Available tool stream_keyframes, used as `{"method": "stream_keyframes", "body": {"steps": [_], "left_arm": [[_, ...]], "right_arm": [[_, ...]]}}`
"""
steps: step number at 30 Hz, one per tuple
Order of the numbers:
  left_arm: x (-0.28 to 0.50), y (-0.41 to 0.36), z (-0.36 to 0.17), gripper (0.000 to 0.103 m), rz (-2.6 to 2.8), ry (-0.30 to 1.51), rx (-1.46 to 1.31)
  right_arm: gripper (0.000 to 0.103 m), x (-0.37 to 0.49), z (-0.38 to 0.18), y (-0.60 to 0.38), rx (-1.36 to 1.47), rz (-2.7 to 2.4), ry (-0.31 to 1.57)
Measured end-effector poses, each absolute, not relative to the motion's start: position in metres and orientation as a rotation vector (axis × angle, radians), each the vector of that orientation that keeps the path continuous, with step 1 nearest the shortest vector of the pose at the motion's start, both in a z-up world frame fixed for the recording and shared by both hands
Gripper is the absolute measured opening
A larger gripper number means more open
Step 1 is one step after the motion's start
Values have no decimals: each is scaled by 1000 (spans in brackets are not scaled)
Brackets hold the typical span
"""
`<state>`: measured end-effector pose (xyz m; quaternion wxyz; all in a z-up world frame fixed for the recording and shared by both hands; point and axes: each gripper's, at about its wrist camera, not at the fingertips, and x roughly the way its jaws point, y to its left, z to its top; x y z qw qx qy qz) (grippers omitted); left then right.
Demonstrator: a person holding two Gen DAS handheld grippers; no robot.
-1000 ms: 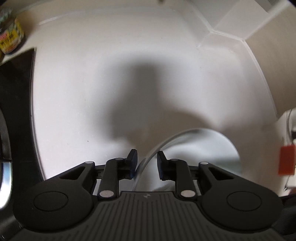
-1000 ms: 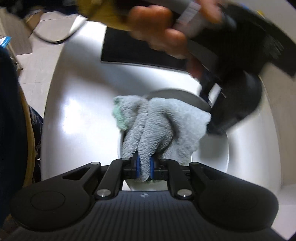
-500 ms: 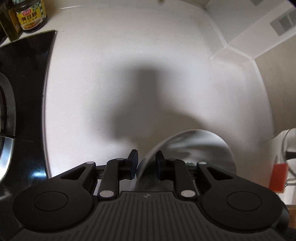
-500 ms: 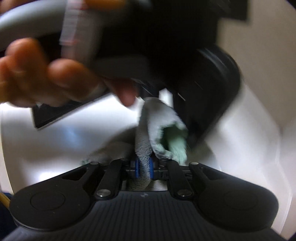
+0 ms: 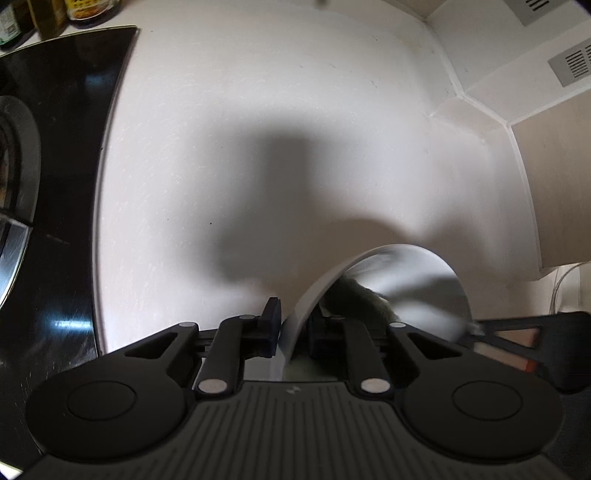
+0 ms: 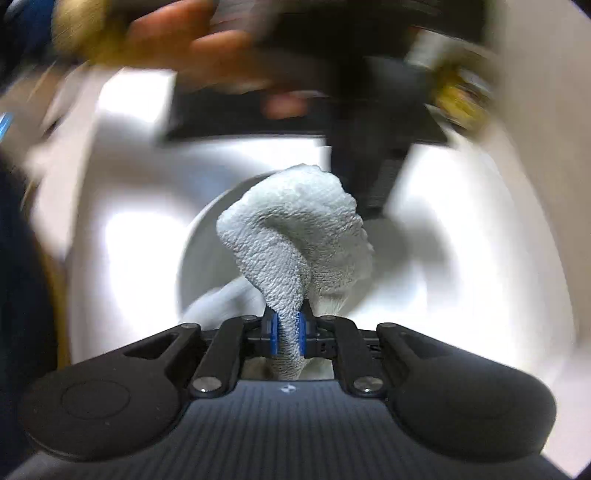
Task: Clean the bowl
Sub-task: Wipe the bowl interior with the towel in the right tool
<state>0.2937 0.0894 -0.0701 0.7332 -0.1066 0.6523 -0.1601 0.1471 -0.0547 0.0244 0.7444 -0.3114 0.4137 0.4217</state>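
My left gripper is shut on the rim of a white bowl, one finger outside the wall and one inside. In the right wrist view my right gripper is shut on a pale grey-blue towel, whose bunched end lies inside the bowl. A dark shape of the towel shows inside the bowl in the left wrist view. The other gripper and the hand holding it appear blurred above the bowl.
The bowl stands on a white counter. A black glass cooktop lies to the left, with sauce bottles behind it. A wall corner with a vent is at the right.
The towel has swept around inside the bowl and now bunches upright at its middle. The left gripper's view has shifted, showing more cooktop; its hold on the rim is unchanged.
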Motion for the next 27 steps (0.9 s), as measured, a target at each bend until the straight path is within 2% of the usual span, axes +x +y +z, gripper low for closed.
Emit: {"method": "stream_keyframes", "body": {"steps": [4,8,13,16,18,19,20,22,27], "left_arm": [[290,91,-67,15,-336,1412,-226],[289,85,-69,24,-312,1385,-204],[289,79,-72,27,-310,1364,-160],[286,84,-72,26,-318,1354,-158],[284,85,-71,19,-326,1347,-145],[281,85,-69,10,-340,1344,-136],[279,84,-68,7,-348,1340,-127],[270,80,-60,7,-370,1327,-104],[252,84,-57,13,-367,1335,-135]], "right_arm": [[9,158,15,-47,-353,855,968],[9,157,13,-56,-300,1064,1012],[10,157,18,-47,-518,1260,1144],[9,166,26,-37,-673,1246,1230],[9,164,35,-34,-817,1158,1237],[9,163,39,-32,-891,1098,1216],[9,162,44,-32,-937,1045,1187],[9,169,52,-30,-928,951,1145],[9,207,47,-44,-706,857,1050]]}}
